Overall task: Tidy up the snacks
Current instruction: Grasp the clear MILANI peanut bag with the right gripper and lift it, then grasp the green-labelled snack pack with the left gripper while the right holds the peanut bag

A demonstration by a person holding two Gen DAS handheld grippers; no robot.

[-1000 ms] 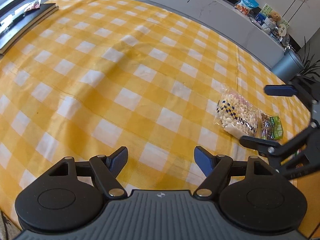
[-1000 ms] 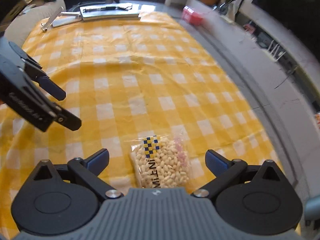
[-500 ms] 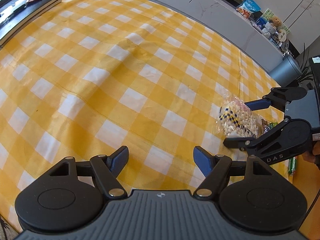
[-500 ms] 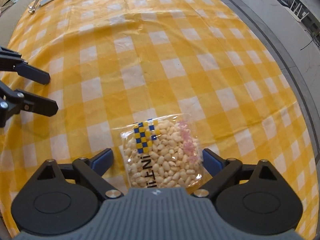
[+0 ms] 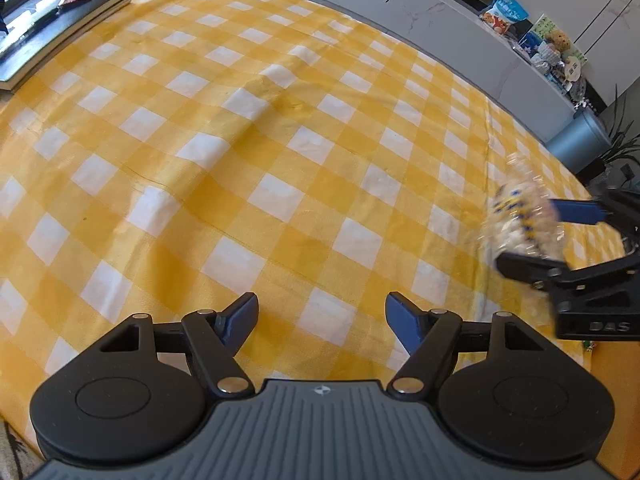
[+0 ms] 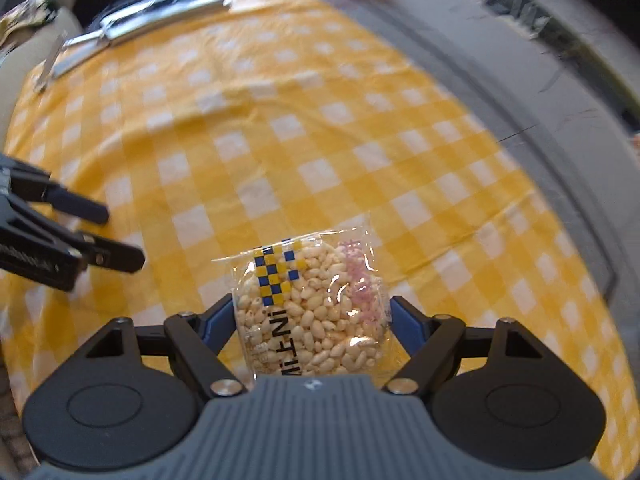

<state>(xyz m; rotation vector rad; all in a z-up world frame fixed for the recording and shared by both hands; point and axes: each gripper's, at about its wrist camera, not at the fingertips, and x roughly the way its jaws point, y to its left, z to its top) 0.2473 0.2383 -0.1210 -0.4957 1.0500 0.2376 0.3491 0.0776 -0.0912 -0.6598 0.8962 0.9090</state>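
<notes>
A clear bag of puffed snacks (image 6: 310, 308) with a blue-and-yellow checker label sits between my right gripper's (image 6: 311, 318) jaws, which are shut on its sides and hold it above the yellow checked tablecloth (image 6: 280, 128). In the left wrist view the same bag (image 5: 522, 222) shows blurred at the right edge, held in the right gripper (image 5: 528, 236). My left gripper (image 5: 322, 314) is open and empty, low over the cloth (image 5: 240, 140). It also shows in the right wrist view (image 6: 120, 236) at the left edge.
Dark books or trays (image 5: 48, 28) lie at the table's far left end. A grey ledge (image 5: 460, 24) runs along the far side with snack packets and small toys (image 5: 536, 40). A grey bin (image 5: 578, 142) and a plant stand at the far right.
My right gripper has closed on the snack bag and lifted it off the cloth. The left gripper has stayed open and shifted only slightly.
</notes>
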